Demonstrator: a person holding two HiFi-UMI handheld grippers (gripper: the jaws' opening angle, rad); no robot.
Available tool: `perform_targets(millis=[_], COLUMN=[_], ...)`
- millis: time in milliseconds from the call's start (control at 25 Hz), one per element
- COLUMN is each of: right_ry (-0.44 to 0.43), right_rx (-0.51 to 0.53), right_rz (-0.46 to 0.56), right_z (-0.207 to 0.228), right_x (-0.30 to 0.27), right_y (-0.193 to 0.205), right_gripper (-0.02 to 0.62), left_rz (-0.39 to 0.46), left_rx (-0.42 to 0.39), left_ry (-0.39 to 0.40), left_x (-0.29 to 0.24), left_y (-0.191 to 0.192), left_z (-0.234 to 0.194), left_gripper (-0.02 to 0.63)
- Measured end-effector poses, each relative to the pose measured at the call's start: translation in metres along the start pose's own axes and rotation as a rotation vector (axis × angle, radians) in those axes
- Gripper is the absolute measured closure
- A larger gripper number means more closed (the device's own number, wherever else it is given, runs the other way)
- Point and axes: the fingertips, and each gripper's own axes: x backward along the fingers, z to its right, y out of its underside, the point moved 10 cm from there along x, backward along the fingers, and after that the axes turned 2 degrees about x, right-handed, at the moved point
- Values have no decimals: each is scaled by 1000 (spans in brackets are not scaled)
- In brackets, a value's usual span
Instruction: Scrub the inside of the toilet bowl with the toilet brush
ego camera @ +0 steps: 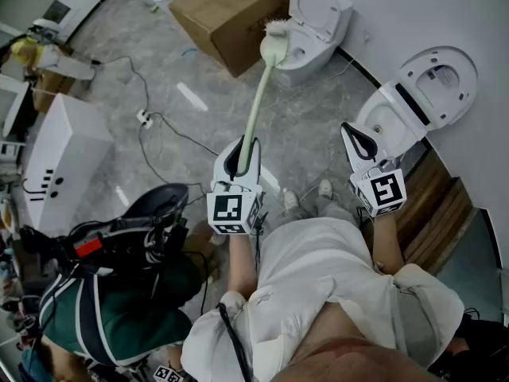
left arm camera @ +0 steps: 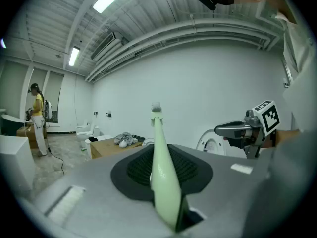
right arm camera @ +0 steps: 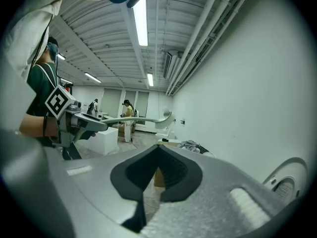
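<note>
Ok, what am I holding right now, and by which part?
The left gripper grips the toilet brush at the lower end of its handle, bristle head pointing away. The right gripper holds nothing.

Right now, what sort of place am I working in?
Probably a test hall or workshop, not a real bathroom: a near toilet and a far toilet stand on a bare concrete floor, with a cardboard box beside the far one and loose cables trailing about.

2 toilets (ego camera: 314,34) (ego camera: 417,98) nearby, 1 toilet brush (ego camera: 259,102), 1 cardboard box (ego camera: 227,14), 2 tongs (ego camera: 242,153) (ego camera: 358,142).
</note>
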Motion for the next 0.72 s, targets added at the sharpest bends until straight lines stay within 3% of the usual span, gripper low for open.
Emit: perform_targets(millis=[160,400,720], right_ry=[5,34,26], right_rx=[4,27,20], right_rz=[-2,35,18], right_z=[23,-39,-38], right_x=[-22,4,-15], right_y=[3,-9,0], right_gripper=[592,592,592], left_rz=[-6,35,42], left_rx=[9,19,0], left_ry=[1,47,54], left_x=[-33,15,-6], left_y=[-2,7,12], left_z=[-8,-14,-18], left_gripper=[506,506,506])
